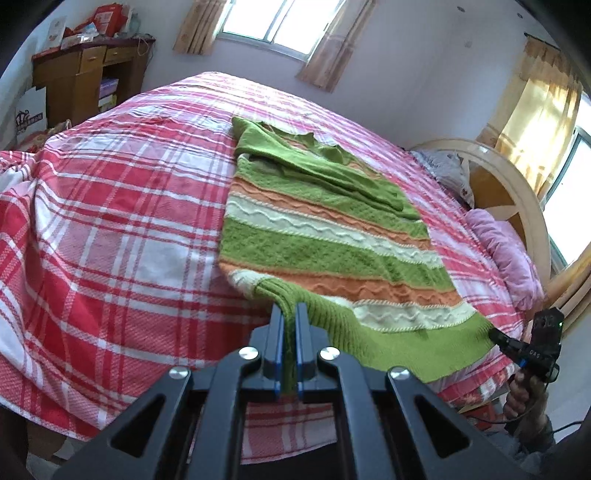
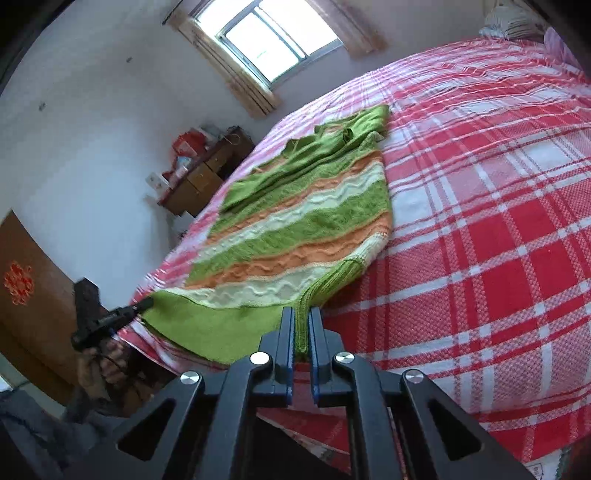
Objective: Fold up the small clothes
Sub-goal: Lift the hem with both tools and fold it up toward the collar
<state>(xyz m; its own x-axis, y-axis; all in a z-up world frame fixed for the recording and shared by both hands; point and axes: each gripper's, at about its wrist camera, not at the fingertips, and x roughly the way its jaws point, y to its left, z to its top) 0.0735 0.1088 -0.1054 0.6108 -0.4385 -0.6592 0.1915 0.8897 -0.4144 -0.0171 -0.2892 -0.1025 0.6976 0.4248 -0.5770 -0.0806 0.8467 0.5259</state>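
Red and white checked bedding (image 1: 110, 221) covers a wide bed under a curtained window (image 1: 280, 22). On it lies a green, orange and cream striped sweater (image 1: 325, 236), its sleeves folded across the far end and its green hem hanging at the near edge. The left gripper (image 1: 289, 314) is clamped on the hem's left corner. The right gripper (image 2: 303, 317) pinches the hem's right corner, its jaws closed on the knit.

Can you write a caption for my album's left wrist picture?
Left gripper pinching the hem of a green, orange and cream striped knitted sweater on a red plaid bed.
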